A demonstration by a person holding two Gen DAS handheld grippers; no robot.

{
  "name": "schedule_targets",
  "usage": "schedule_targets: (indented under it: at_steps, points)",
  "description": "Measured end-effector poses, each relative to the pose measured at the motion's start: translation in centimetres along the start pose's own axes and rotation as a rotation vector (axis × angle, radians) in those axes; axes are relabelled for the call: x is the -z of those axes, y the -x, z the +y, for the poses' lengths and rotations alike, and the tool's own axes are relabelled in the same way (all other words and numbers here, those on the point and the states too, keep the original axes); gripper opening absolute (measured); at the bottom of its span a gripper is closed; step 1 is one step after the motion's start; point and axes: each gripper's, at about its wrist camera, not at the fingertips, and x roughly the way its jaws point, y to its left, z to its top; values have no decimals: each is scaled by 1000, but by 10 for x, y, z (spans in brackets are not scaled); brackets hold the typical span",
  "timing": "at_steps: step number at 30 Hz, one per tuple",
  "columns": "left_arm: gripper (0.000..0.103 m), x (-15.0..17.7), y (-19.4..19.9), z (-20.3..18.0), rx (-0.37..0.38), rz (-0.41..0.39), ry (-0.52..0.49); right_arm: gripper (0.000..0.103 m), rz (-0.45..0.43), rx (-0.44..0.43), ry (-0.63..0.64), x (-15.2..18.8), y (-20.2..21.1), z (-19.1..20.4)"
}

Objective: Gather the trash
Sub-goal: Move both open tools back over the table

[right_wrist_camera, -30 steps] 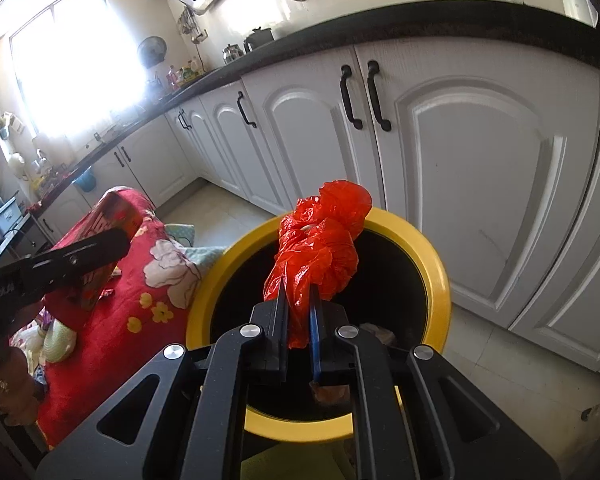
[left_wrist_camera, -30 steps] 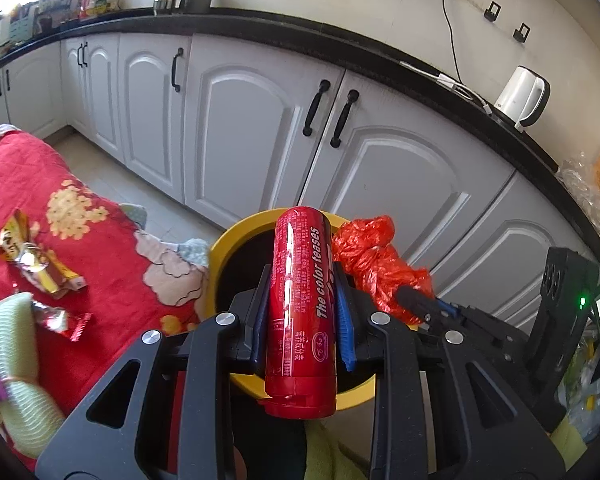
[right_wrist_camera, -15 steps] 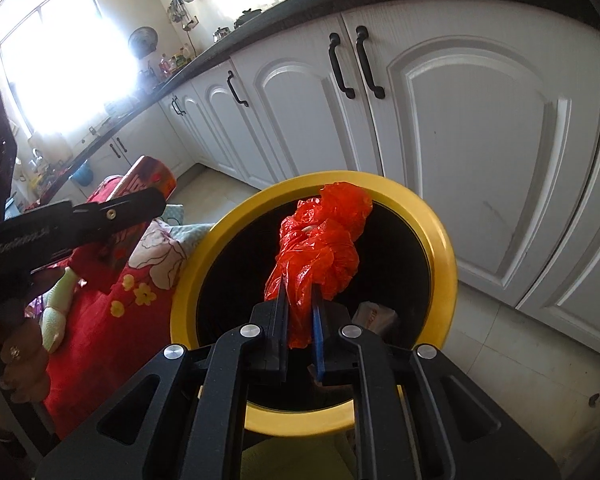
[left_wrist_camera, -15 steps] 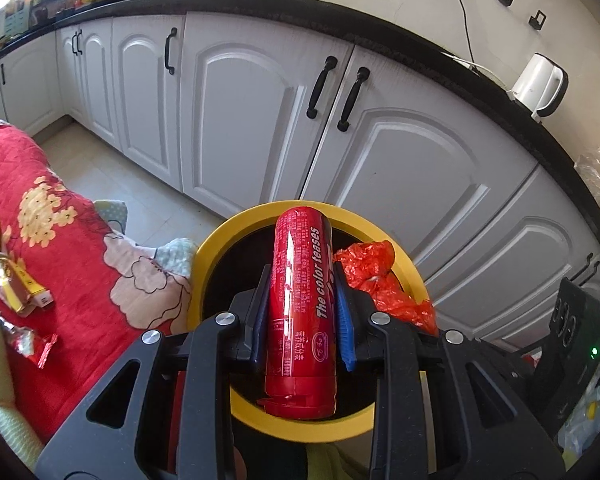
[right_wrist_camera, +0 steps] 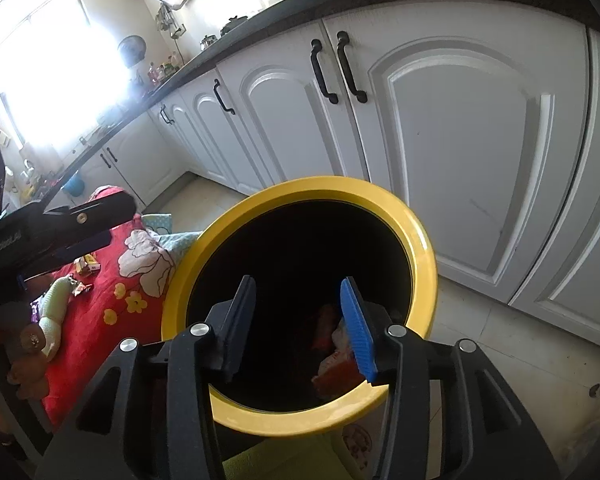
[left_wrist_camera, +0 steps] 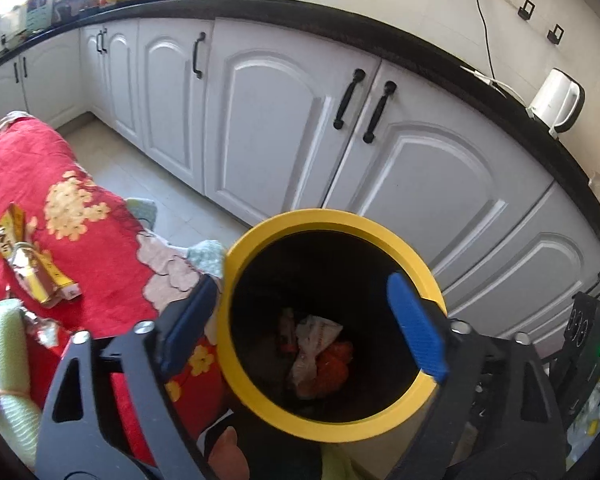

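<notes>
A black bin with a yellow rim [left_wrist_camera: 260, 236] stands on the floor before white cabinets; it also shows in the right wrist view [right_wrist_camera: 424, 240]. My left gripper [left_wrist_camera: 304, 320] is open and empty above the bin's mouth. My right gripper [right_wrist_camera: 300, 312] is open and empty above the same bin. Crumpled wrappers and red trash [left_wrist_camera: 320, 352] lie at the bin's bottom, also seen in the right wrist view [right_wrist_camera: 336, 364]. Yellow and silver snack wrappers [left_wrist_camera: 32, 264] lie on the red flowered cloth [left_wrist_camera: 40, 168] to the left.
White cabinet doors with black handles [left_wrist_camera: 348, 100] run behind the bin under a dark countertop. A white kettle [left_wrist_camera: 556, 100] stands on it at right. A pale green knitted item [left_wrist_camera: 0, 352] lies at the cloth's near edge. The left gripper shows at left in the right wrist view [right_wrist_camera: 60, 228].
Both grippers have opened. The red can has left my left gripper and the red plastic bag has left my right gripper; red trash now lies inside the bin.
</notes>
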Motion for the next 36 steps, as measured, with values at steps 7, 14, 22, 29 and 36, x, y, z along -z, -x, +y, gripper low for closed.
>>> schedule_targets:
  at_steps: [7,14,22,29,36]
  points:
    - [92,2,26,8,-2,-24,29,50,-15,-8,4,-3,5,8]
    - [92,8,59,23,-34,-78,32,52,-30,-36,26,-6,11,26]
    - [92,11,91,36,-59,-140,33,58,-52,-63,65,-7,22,51]
    - [92,19,108,49,-70,-168,38,65,-75,-77,101,-8,32,72]
    - [92,31,125,70,-85,-180,66,68,-78,-93,141,-6,34,94]
